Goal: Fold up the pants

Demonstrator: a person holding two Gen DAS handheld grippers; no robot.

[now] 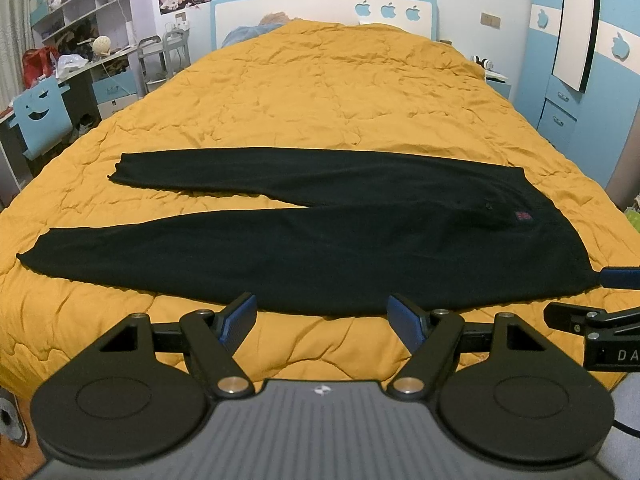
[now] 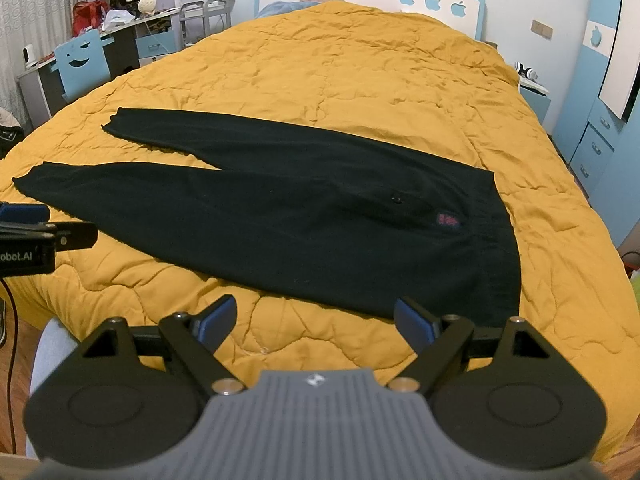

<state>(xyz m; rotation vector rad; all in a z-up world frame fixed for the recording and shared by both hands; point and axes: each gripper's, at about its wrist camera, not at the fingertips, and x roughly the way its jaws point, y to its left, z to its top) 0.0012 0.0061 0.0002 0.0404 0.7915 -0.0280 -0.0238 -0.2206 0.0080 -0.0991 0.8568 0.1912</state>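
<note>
Black pants (image 1: 320,256) lie flat on the yellow quilt (image 1: 320,88), legs spread apart pointing left, waistband at the right with a small red label (image 1: 523,216). They also show in the right wrist view (image 2: 300,224). My left gripper (image 1: 322,312) is open and empty, just short of the near leg's front edge. My right gripper (image 2: 316,318) is open and empty, hovering over the quilt (image 2: 360,72) just short of the near edge close to the waistband. Each gripper shows at the side of the other's view.
The bed has a white and blue headboard (image 1: 320,12). A desk with clutter and a blue chair (image 1: 40,116) stand at the left. Blue drawers (image 1: 560,112) stand at the right. The bed's front edge lies just under the grippers.
</note>
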